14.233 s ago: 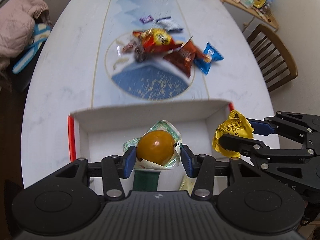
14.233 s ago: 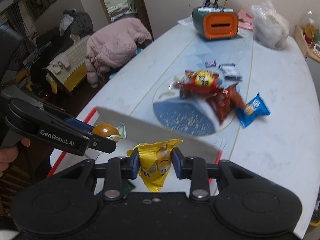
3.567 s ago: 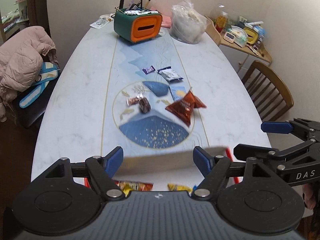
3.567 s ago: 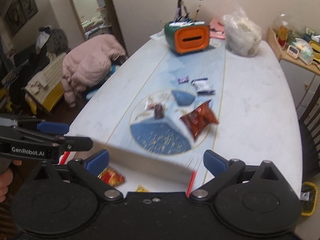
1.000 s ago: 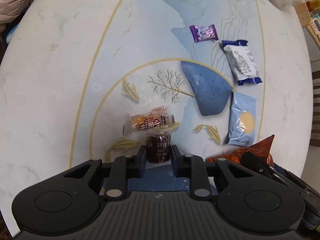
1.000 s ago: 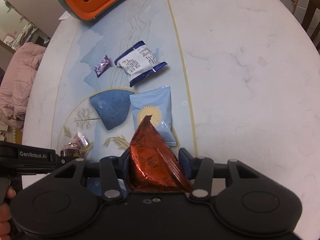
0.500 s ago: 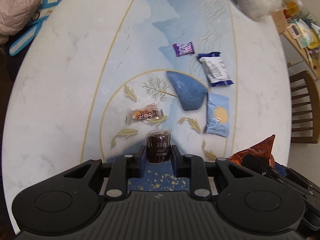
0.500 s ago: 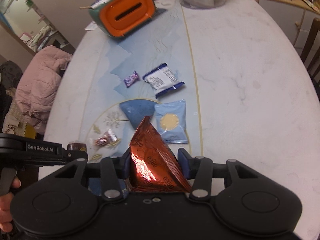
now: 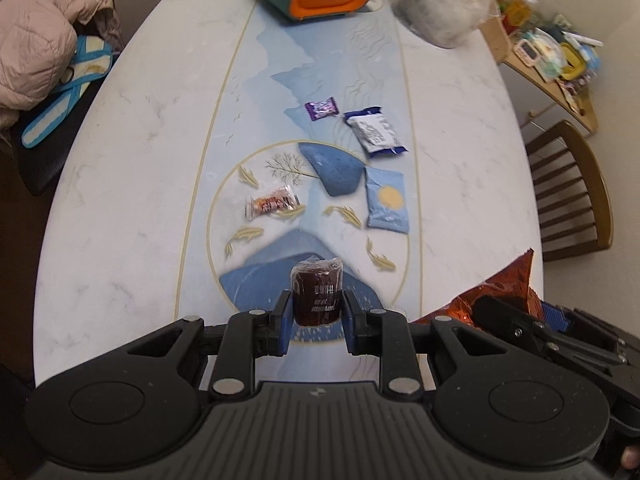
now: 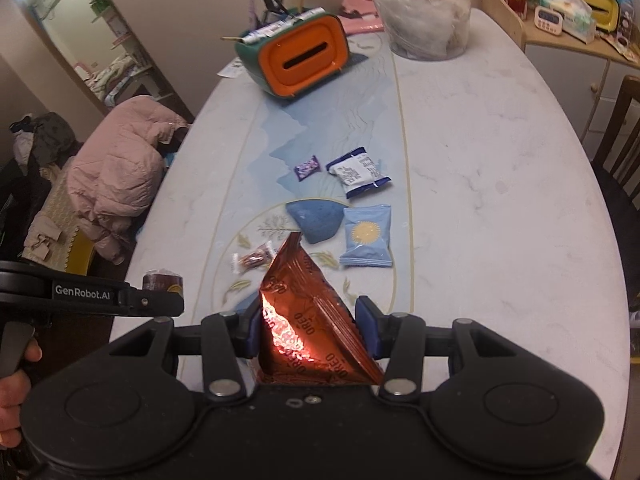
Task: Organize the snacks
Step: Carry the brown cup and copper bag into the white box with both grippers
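Marble-patterned oval table (image 9: 120,160) below; left gripper (image 9: 316,316) pinches a small dark wrapped jelly cup (image 9: 317,294), right gripper (image 10: 306,330) clamps a crinkly red-orange foil Oreo packet (image 10: 304,320): both look light, slippery, crushable.

We see the table (image 9: 120,184): smooth marbled white, printed blue | red Oreo packet (image 10: 308,332): crinkled glossy foil | dark jelly cup (image 9: 317,296): clear shiny plastic wrap | fingers (image 9: 282,322): matt blue pads on black plastic | chair (image 9: 572,192): varnished wood | jacket (image 10: 120,160): quilted pink cloth
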